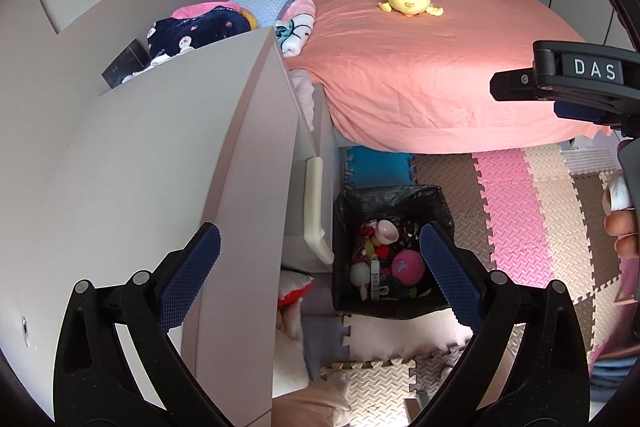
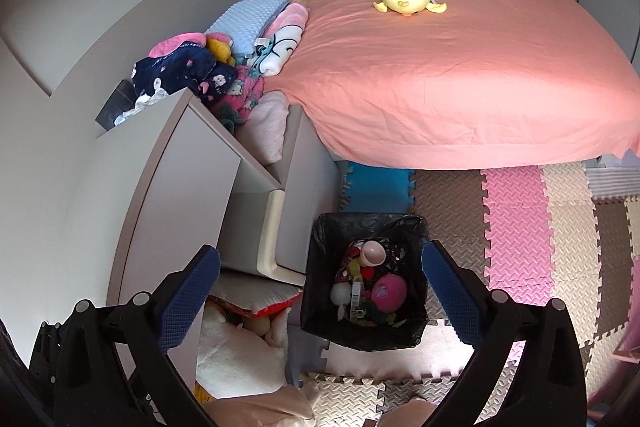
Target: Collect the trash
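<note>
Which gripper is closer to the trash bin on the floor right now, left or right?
Hard to call; probably the right. Both open grippers hover above the black-lined trash bin. The right gripper looks down more squarely into it, while the left gripper sits over the white cabinet edge.

We see our left gripper [image 1: 320, 267] as black plastic arms with round silver rivets, its fingers [image 1: 191, 277] faced in blue cross-hatched rubber. Our right gripper [image 2: 321, 289] is built alike; from the side its black body [image 1: 560, 75] bears a white "DAS" label, with bare fingertips [image 1: 622, 227] below.
</note>
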### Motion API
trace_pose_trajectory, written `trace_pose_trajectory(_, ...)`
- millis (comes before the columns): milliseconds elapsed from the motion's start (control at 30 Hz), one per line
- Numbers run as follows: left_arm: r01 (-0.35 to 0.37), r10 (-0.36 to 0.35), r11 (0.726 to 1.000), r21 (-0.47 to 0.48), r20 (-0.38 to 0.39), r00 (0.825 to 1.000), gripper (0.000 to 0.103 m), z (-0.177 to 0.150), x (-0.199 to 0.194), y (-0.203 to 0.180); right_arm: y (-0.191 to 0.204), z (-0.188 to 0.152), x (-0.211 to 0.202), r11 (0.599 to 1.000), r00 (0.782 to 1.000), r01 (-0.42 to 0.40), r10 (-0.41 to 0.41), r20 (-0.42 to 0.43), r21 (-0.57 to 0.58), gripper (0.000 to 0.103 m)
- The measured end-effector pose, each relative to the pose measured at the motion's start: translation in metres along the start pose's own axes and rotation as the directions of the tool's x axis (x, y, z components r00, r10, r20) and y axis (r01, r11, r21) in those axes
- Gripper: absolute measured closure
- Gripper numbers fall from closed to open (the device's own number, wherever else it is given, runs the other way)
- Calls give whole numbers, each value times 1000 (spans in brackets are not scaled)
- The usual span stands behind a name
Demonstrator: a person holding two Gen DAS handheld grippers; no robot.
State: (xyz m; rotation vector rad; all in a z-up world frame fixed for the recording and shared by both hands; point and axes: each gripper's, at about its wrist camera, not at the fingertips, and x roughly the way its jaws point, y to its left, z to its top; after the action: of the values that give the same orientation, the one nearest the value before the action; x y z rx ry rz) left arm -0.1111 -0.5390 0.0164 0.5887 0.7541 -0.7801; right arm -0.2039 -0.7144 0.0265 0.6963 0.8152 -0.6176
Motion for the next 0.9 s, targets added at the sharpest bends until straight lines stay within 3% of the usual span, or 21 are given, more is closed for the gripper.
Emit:
trace_pose_trajectory(200, 0, 1, 1000, -31, 17, 1000, 6, -4, -11, 18, 32, -4, -10, 999, 1000, -12, 13, 19, -47, 2)
trace_pose_trajectory(433, -20, 24, 995, -99, 37, 999, 6, -18, -35, 62, 97, -15, -26, 987, 995, -87, 92, 33, -134, 2)
trace_pose_trajectory(900, -115, 125, 948, -295, 16, 992, 6, -92, -81, 188, 255, -69, -27, 925, 976, -219, 212, -57, -311, 2)
